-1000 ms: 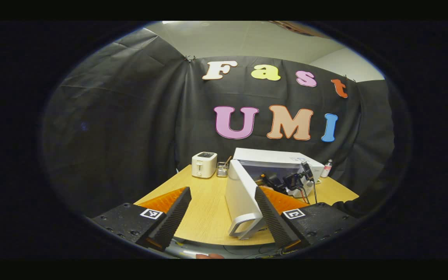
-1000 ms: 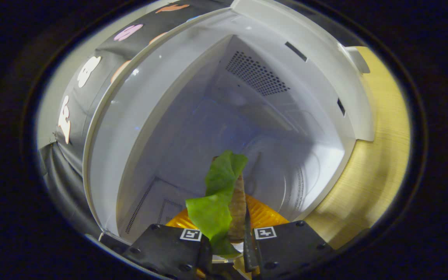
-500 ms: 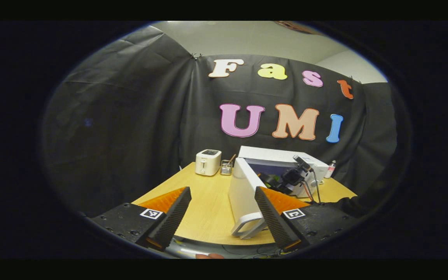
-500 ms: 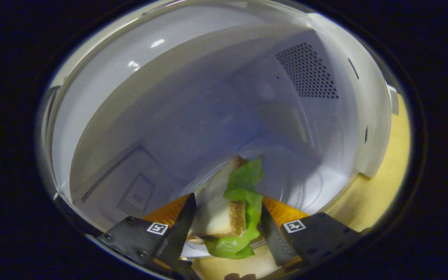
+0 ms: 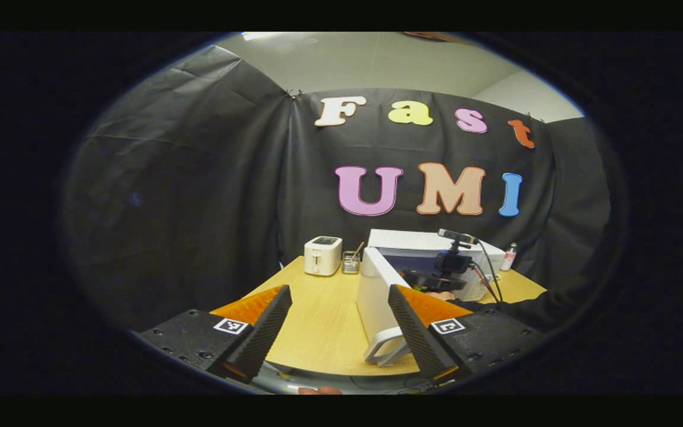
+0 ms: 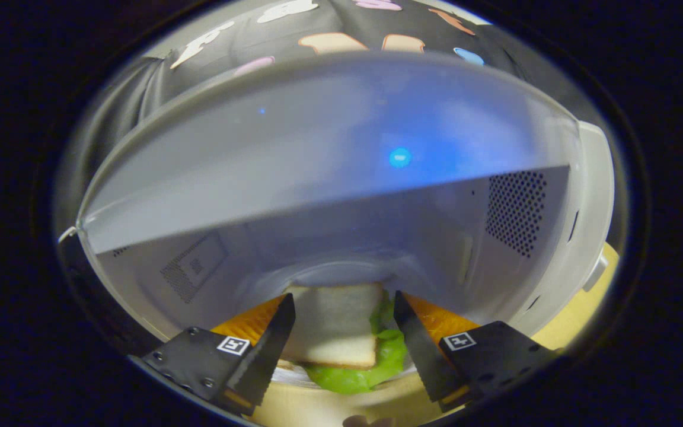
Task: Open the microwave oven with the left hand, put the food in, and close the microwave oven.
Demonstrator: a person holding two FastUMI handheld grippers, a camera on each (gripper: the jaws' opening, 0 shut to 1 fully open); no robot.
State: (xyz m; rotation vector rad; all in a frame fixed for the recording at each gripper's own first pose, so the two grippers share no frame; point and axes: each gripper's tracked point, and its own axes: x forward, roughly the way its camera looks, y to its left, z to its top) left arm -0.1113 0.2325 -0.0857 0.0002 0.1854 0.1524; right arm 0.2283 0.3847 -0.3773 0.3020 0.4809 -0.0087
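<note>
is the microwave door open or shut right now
Open. In the left gripper view the white microwave oven's door swings out toward the camera, handle at its near edge, and the right gripper reaches into the cavity.

left gripper view afar, right gripper view inside microwave (image 6: 341, 178)

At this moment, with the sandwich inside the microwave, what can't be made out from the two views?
- Sandwich underside: right gripper view, cut off at the lower edge, so its support is unclear.
- Microwave cavity: left gripper view, screened by the open door and the right claw.
- Small bottle: left gripper view, too small.
</note>
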